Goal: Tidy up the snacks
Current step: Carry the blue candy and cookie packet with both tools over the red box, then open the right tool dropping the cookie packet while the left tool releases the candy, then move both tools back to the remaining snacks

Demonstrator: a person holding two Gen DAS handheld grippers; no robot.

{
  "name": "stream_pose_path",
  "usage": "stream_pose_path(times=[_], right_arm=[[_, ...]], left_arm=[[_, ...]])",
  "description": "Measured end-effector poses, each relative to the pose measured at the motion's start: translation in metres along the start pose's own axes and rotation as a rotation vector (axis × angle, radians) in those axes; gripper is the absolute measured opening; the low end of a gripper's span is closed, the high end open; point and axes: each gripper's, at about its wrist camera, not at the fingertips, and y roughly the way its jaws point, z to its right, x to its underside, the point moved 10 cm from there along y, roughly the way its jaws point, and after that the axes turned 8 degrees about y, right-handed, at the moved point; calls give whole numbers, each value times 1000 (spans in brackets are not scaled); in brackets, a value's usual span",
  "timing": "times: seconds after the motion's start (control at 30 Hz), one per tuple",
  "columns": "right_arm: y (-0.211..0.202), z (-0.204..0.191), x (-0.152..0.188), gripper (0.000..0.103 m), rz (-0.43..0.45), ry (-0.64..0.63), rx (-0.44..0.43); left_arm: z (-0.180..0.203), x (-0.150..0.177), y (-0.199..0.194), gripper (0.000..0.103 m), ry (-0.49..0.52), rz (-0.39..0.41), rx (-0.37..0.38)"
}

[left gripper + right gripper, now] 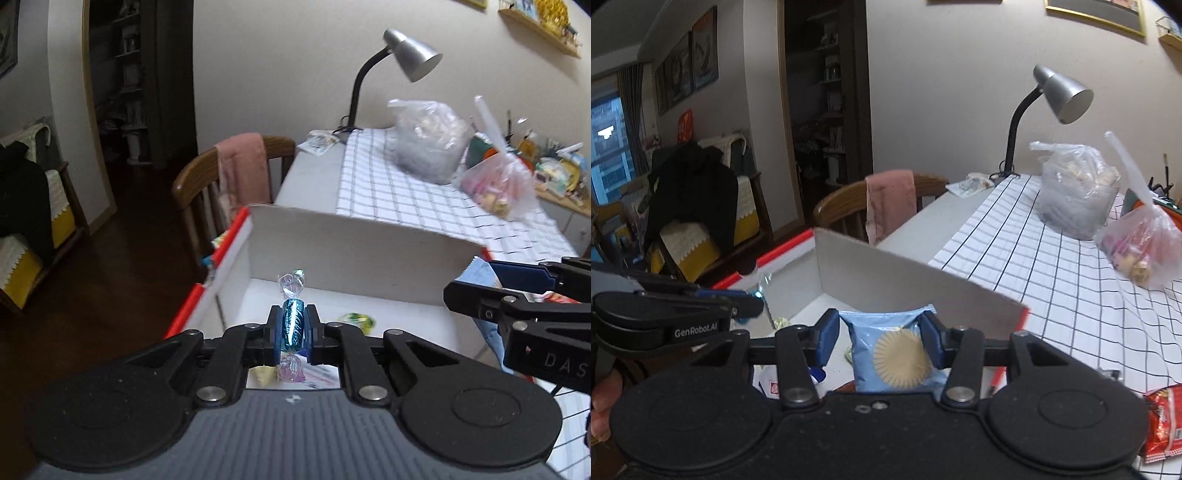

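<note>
Blue foil shines on the twist-wrapped candy (293, 325) clamped upright between the pads of the left tool (293, 326), which hangs over the open white box (354, 236) with red edges. On the box floor below lie a green-yellow wrapped sweet (357, 320) and a pale yellow one (266, 374). The right tool (879, 343) is closed on a light-blue snack packet (890, 354) printed with a round tan biscuit, held above the same box near its tall cardboard wall, which stands between both tools and the rest of the tabletop (1052, 266). Beyond that wall, on the checked cloth, sit a grey-clear plastic bag (1075, 192) and, just beside it, a smaller bag of mixed sweets (1141, 247). A red snack packet (1163, 421) lies at the right tool's side. A silver desk lamp (1060, 92) stands at the far end, and a wooden chair (849, 206) draped with a pink cloth (890, 199) sits against the tabletop's far side.
</note>
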Motion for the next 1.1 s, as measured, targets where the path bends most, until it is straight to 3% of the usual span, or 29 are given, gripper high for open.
stream_pose_path(times=[0.37,0.77,1.0,1.1], right_arm=[[34,-12,23,47,-88,-33,8],[31,-10,36,49,-123,-30,12],[14,-8,34,55,-99,-22,9],[3,-8,30,63,-75,-13,7]], left_arm=[[0,16,44,11,25,-92,16],[8,33,53,12,44,-133,35],[12,32,40,27,38,-115,42],[13,29,33,28,33,-99,46]])
